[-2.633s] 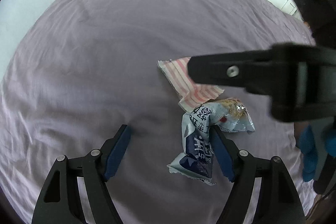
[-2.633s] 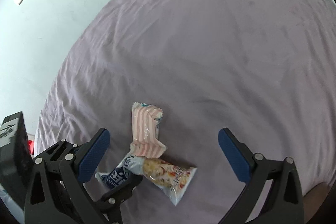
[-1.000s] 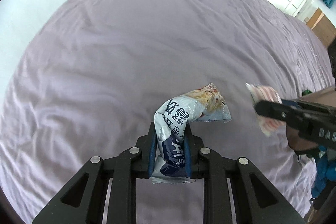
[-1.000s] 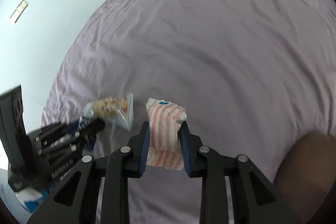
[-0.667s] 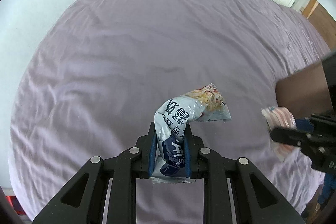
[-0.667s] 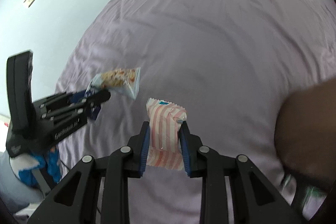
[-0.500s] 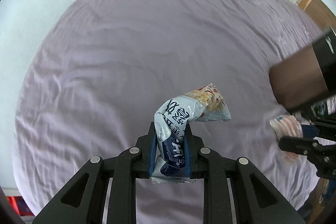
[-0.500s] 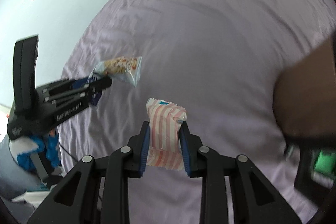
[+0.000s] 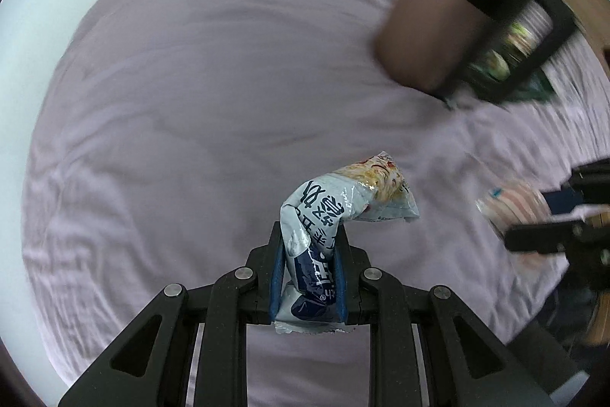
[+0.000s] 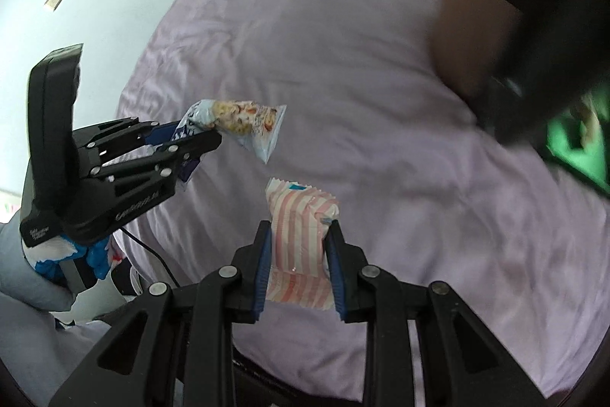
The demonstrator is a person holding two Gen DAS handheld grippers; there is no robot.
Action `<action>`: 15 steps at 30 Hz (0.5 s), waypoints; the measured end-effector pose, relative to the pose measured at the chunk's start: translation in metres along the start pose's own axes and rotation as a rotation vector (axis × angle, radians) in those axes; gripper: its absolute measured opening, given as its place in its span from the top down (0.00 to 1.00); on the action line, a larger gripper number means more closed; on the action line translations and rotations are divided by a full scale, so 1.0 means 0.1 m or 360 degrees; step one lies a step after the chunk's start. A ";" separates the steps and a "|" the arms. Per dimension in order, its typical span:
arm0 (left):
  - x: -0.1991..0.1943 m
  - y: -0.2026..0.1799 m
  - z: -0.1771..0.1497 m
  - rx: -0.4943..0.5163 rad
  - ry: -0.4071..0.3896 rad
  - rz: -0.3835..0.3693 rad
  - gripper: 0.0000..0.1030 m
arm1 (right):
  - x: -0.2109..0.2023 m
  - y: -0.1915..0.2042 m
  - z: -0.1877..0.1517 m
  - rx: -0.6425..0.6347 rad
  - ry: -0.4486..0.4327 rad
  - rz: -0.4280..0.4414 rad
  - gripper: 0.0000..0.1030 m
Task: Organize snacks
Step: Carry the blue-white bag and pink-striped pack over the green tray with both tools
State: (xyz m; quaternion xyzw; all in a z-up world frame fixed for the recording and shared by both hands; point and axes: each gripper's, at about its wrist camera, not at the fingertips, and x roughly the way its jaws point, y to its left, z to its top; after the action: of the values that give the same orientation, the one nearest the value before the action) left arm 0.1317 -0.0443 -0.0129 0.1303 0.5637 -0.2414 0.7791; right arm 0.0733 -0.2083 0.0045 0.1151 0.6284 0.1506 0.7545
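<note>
Snack packets held over the bed, one in each gripper

Left gripper (image 9: 308, 254) is clamped tight on a pale blue and dark blue snack packet (image 9: 335, 212), its blue pads (image 9: 275, 277) pressing on the packet's lower, dark blue end. The packet stands up out of the jaws, bends over to the right and ends in a clear window that shows yellowish food. It hangs free above the lilac bedsheet (image 9: 198, 94), touching nothing else.

Right gripper (image 10: 297, 235) is likewise closed hard on a pink-and-white striped packet (image 10: 301, 227), which is squeezed between the two blue pads (image 10: 263, 262) about its middle; its crimped top edge, with a small blue mark, sticks up past the fingertips, and its lower end hangs out below them. This packet too is clear of the sheet.

From the right wrist view, the left gripper shows at the left with its blue packet pointing towards the striped one; the two packets are near each other but apart. A hand in a blue and white glove (image 10: 68, 254) holds that gripper from below.

A brown box with dark framing (image 9: 438, 25) sits on the bed at the upper right, blurred. Something green (image 10: 575, 143) shows inside it, too smeared to identify. It lies well apart from both packets.
</note>
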 end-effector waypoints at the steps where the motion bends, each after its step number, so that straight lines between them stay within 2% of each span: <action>1: 0.00 -0.12 0.02 0.0047 0.0002 -0.0023 0.82 | -0.05 -0.09 -0.05 0.0036 -0.0010 -0.0010 1.00; 11: 0.05 -1.41 0.22 0.0538 0.0039 -0.0275 0.82 | -0.75 -1.15 -0.56 0.0440 -0.0191 -0.0225 1.00; 15: 0.08 -1.83 0.42 0.0633 0.0034 -0.0361 0.82 | -1.03 -1.56 -0.70 0.0566 -0.0278 -0.0315 1.00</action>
State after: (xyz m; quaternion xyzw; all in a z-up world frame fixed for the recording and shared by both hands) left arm 0.0715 -0.2216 0.0065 0.2195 0.5243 -0.4325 0.6999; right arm 0.0006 -0.3927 0.0288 0.1967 0.5855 -0.0480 0.7850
